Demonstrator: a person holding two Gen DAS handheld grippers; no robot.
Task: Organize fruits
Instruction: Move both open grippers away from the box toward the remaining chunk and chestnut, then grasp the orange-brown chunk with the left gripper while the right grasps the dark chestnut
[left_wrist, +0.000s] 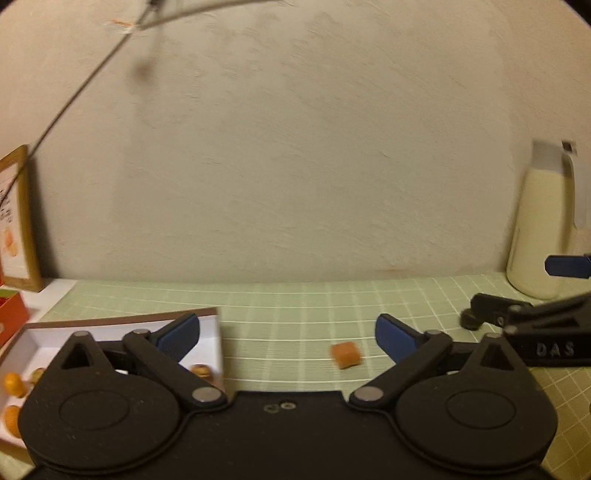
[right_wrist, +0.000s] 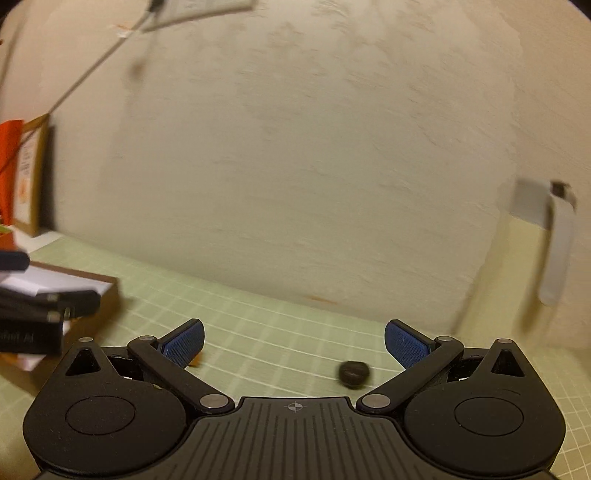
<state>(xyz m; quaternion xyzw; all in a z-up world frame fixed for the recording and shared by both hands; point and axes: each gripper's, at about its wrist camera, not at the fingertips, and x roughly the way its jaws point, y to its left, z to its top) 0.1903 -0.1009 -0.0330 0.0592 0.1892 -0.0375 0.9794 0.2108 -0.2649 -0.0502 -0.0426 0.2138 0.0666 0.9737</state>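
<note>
My left gripper (left_wrist: 287, 338) hangs open over a green grid mat (left_wrist: 295, 302), nothing between its blue pads. A small orange-brown chunk of fruit (left_wrist: 345, 354) lies on the mat just right of its middle. Under the left finger sits a white box with a brown rim (left_wrist: 122, 321), holding several small orange fruits (left_wrist: 13, 384). My right gripper (right_wrist: 294, 345) is open too and empty. A dark round fruit (right_wrist: 353, 373) lies on the mat in front of it, nearer the right finger. The right gripper's fingers (left_wrist: 495, 306) show at the right edge of the left wrist view.
A cream bottle with a grey cap (left_wrist: 539, 229) stands at the back right against the wall. A framed picture (left_wrist: 18, 221) leans at the back left, with an orange carton (left_wrist: 11, 314) before it. The left gripper's fingers (right_wrist: 74, 301) reach over the box (right_wrist: 99, 295).
</note>
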